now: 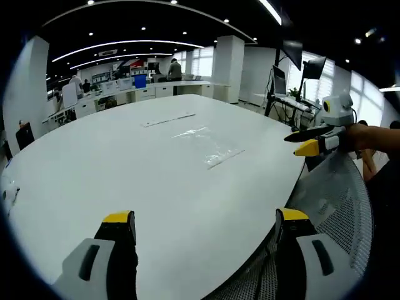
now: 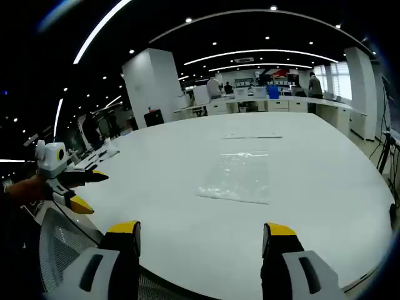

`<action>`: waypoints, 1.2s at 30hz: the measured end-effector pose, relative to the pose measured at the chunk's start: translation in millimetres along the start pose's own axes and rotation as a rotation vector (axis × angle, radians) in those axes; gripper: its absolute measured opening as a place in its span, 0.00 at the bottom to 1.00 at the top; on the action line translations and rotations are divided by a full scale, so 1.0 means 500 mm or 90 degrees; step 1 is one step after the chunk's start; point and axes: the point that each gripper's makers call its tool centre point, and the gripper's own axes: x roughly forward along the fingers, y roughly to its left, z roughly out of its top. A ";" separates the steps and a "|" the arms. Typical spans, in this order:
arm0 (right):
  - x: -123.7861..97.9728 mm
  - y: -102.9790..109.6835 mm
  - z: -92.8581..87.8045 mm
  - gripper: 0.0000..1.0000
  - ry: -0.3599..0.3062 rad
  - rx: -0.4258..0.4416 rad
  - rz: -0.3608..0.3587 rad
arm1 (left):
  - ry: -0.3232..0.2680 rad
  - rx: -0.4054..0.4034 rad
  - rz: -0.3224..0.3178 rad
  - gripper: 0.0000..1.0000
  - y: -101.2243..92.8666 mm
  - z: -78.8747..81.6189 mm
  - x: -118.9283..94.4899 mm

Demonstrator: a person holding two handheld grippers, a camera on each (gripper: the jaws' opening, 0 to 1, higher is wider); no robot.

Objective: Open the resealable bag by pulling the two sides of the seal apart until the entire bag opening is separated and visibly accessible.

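Resealable bag (image 2: 239, 177), clear, flat and with no writing I can read, lies out on the white table (image 2: 187, 206), a thin strip (image 2: 251, 136) lying just beyond it. Left gripper (image 1: 206, 219) and right gripper (image 2: 201, 230) hang well short of it at the table's near edge, jaws spread and holding nothing, above a mesh chair back (image 1: 337, 194).

Left gripper (image 1: 206, 226) with 2 grey jaws tipped yellow, right gripper (image 2: 203, 236) alike, black inner faces

My bag (image 2: 239, 177) seal too faint to read; my chair mesh (image 1: 334, 200) cut off by frame edge; far desks (image 1: 119, 94) blurred.
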 end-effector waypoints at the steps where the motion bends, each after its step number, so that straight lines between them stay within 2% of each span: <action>1: 0.000 0.000 -0.001 0.79 0.000 0.001 0.000 | 0.000 0.000 0.000 0.91 0.000 0.000 0.000; 15: 0.001 0.000 -0.002 0.79 0.002 0.001 0.001 | 0.016 0.002 -0.012 0.91 -0.019 -0.012 0.007; 36: 0.001 0.002 -0.006 0.78 0.009 -0.002 0.004 | 0.023 -0.001 -0.016 0.91 -0.024 -0.025 0.003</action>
